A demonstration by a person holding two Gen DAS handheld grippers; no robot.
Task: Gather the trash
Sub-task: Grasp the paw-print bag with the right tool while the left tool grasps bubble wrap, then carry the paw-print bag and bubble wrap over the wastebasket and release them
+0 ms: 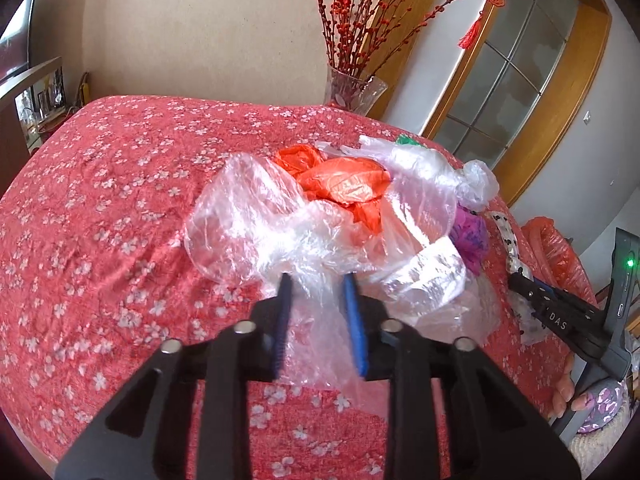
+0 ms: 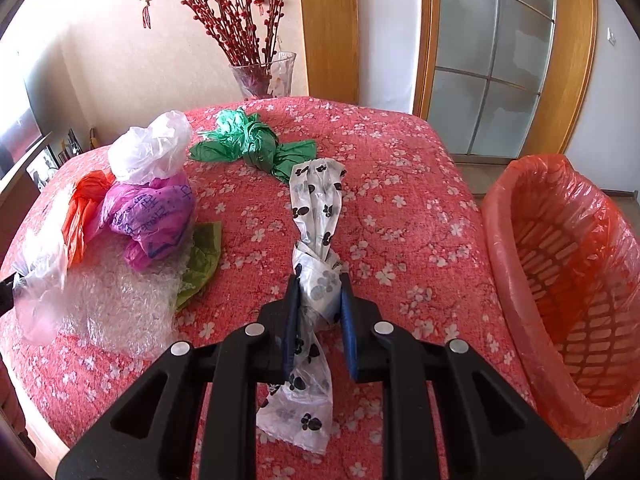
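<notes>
Lying beside the basket (image 2: pixel 560 280), a spotted bag (image 2: pixel 320 280) (knotted) is pinched by the right gripper (image 2: pixel 320 292). Clear plastic (image 1: pixel 280 220), farther from the basket, is pinched by the left gripper (image 1: pixel 318 284).

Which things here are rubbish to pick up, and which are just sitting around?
For the job:
paw-print bag
clear plastic bag
orange bag
purple bag
white bag
green bag
bubble wrap
lined bin

Just sitting around:
vase of red branches
flowered tablecloth
door
</notes>
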